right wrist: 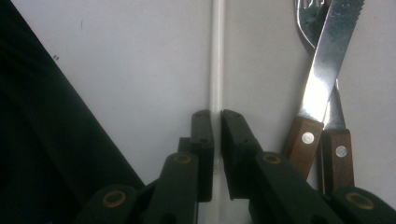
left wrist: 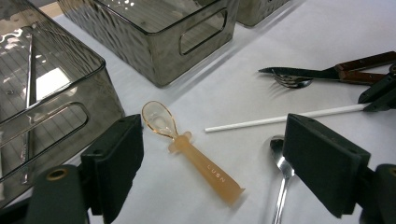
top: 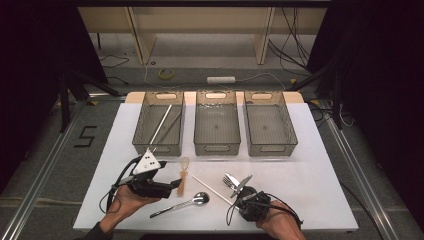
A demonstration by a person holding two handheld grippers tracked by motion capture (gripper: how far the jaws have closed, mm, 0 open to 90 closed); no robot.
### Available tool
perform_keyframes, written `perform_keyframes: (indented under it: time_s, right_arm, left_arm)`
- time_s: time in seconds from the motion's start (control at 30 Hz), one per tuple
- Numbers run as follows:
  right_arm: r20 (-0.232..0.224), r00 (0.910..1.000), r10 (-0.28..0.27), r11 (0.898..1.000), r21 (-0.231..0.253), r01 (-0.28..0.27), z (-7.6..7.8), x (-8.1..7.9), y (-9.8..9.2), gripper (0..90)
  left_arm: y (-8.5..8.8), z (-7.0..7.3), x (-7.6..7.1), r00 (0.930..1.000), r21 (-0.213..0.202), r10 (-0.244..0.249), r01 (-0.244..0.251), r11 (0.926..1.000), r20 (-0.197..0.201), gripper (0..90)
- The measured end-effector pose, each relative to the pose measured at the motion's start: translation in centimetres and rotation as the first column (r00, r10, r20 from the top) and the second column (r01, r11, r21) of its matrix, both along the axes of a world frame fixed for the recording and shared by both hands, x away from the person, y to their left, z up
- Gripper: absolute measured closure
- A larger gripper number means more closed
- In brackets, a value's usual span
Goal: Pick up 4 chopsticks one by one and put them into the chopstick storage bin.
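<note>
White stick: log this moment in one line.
right gripper shut on white stick | left gripper open above amber spoon

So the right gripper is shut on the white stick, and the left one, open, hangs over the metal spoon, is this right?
Not quite. The left gripper, open, hangs over the amber plastic spoon, as the left gripper view shows; the metal spoon lies beside it. The right gripper is indeed shut on the white stick.

Both forearms come in from the near edge, each hand wrapped around a claw. The left claw (top: pixel 172 183) lies tipped on its side, pointing toward the right one, jaws standing wide apart. The right claw (right wrist: pixel 217 122) points away from the person and low over the bench, its jaws drawn almost together
</note>
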State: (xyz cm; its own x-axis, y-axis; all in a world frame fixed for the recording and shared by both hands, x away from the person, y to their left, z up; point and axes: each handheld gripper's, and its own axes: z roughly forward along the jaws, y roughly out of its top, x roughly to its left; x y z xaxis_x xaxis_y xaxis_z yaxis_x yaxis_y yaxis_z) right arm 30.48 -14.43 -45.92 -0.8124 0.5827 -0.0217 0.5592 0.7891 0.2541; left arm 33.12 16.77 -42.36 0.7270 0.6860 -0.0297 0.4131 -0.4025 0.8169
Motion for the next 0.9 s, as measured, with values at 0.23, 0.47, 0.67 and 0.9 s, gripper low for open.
perform_keyframes:
  time_s: [0.23,0.47,0.67,0.9]
  right_arm:
    - [0.037,0.9993,0.004,1.000,0.016,-0.005,1.0,0.1,-0.2,84.7]
    - [0.058,0.9981,0.020,1.000,0.023,-0.022,2.3,0.5,-0.6,84.7]
    - [0.073,0.9963,0.045,0.999,0.020,-0.046,3.2,0.7,-0.6,84.7]
    - [0.087,0.9945,0.058,0.998,0.022,-0.060,4.0,0.6,-0.6,84.7]
  left_arm:
    - [-0.5,0.1,-0.3,0.9994,0.003,-0.036,0.036,0.9994,0.000,21.0]
    - [-4.1,-0.6,-0.2,0.9833,0.078,-0.182,0.182,0.9801,-0.013,23.2]
    - [-8.0,-1.4,0.3,0.9463,0.167,-0.321,0.323,0.9316,-0.038,25.1]
    - [-11.2,-2.6,1.5,0.9113,0.251,-0.408,0.408,0.8776,-0.055,27.8]
